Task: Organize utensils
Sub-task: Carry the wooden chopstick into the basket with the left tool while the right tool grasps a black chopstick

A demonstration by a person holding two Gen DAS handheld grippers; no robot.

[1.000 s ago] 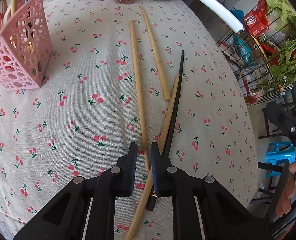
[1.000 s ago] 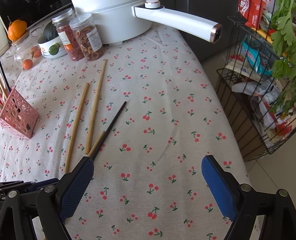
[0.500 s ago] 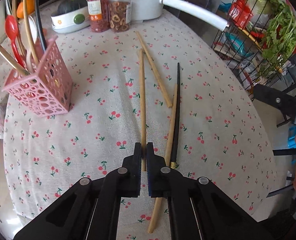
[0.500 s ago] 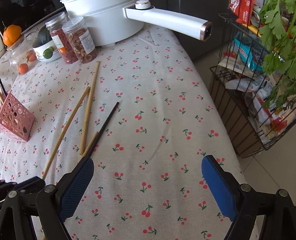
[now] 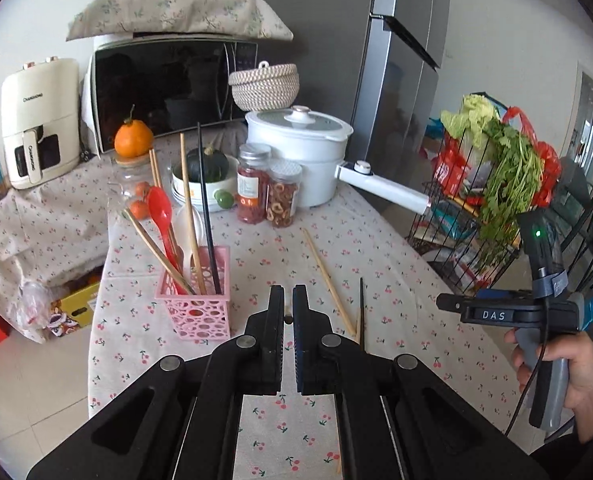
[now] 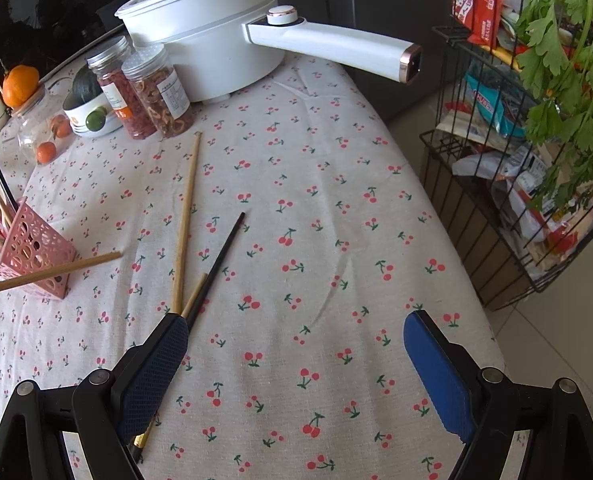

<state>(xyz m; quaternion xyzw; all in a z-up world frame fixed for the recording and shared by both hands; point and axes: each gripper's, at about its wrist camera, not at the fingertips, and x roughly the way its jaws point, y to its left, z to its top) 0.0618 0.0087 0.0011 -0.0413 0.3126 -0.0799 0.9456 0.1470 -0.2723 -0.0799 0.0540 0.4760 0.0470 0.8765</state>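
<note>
Since the earlier frame, the left gripper (image 5: 288, 300) had clamped its fingers on one wooden chopstick (image 6: 48, 272) and raised it clear of the tablecloth (image 6: 316, 240), beside the pink holder (image 5: 194, 304) near the left edge. The right gripper (image 6: 296, 360) hovered over the near edge, fingers wide apart and empty. Two wooden chopsticks (image 6: 184, 220) and a black chopstick (image 6: 216, 264) lay mid-cloth.

left cam high, faces appliances; right cam near tablecloth (image 6: 336, 240); both share pot (image 5: 296, 148).
</note>
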